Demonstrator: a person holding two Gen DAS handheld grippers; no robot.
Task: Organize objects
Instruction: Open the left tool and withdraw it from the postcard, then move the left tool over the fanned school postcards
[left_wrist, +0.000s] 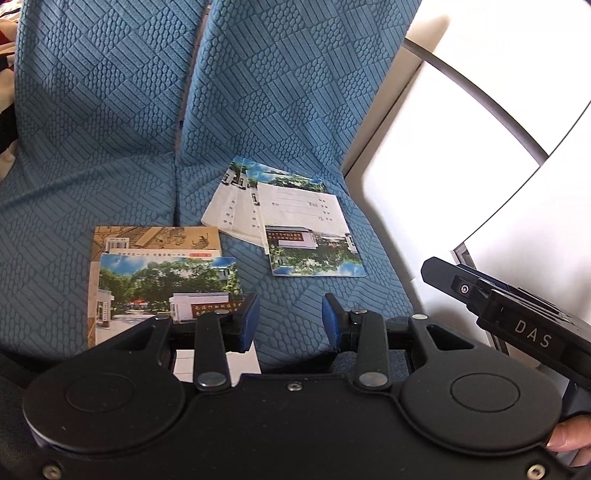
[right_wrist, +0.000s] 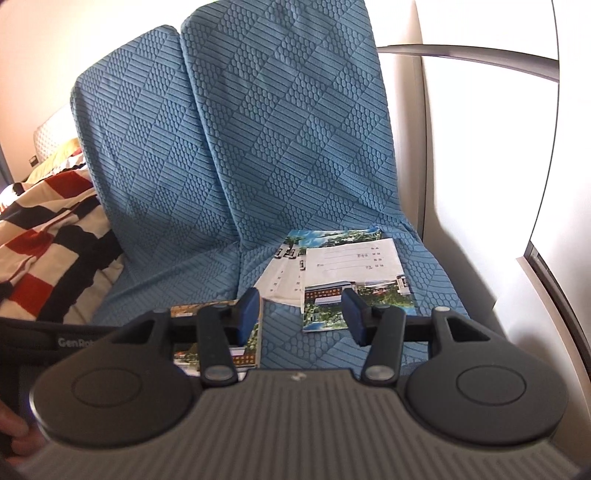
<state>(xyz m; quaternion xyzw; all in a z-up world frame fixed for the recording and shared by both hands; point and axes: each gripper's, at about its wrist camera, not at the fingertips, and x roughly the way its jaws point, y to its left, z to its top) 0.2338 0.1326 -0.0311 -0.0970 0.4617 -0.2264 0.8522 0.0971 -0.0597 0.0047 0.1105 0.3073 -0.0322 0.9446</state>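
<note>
Printed booklets lie on a blue quilted sofa seat (left_wrist: 110, 184). A fanned pile of several white-and-photo booklets (left_wrist: 295, 218) lies at centre right; it also shows in the right wrist view (right_wrist: 351, 266). A second small stack, a tan booklet (left_wrist: 155, 238) under a photo-cover booklet (left_wrist: 166, 284), lies at the front left, partly hidden by my left gripper. My left gripper (left_wrist: 290, 323) is open and empty, hovering just above the seat beside that stack. My right gripper (right_wrist: 301, 314) is open and empty, above the seat's front edge, near the fanned pile.
The sofa backrest cushions (right_wrist: 240, 147) rise behind the booklets. A striped red, black and cream blanket (right_wrist: 48, 240) lies to the left. A white wall and grey-framed window (left_wrist: 461, 147) stand to the right. The right gripper's body (left_wrist: 517, 314) shows at the left view's right edge.
</note>
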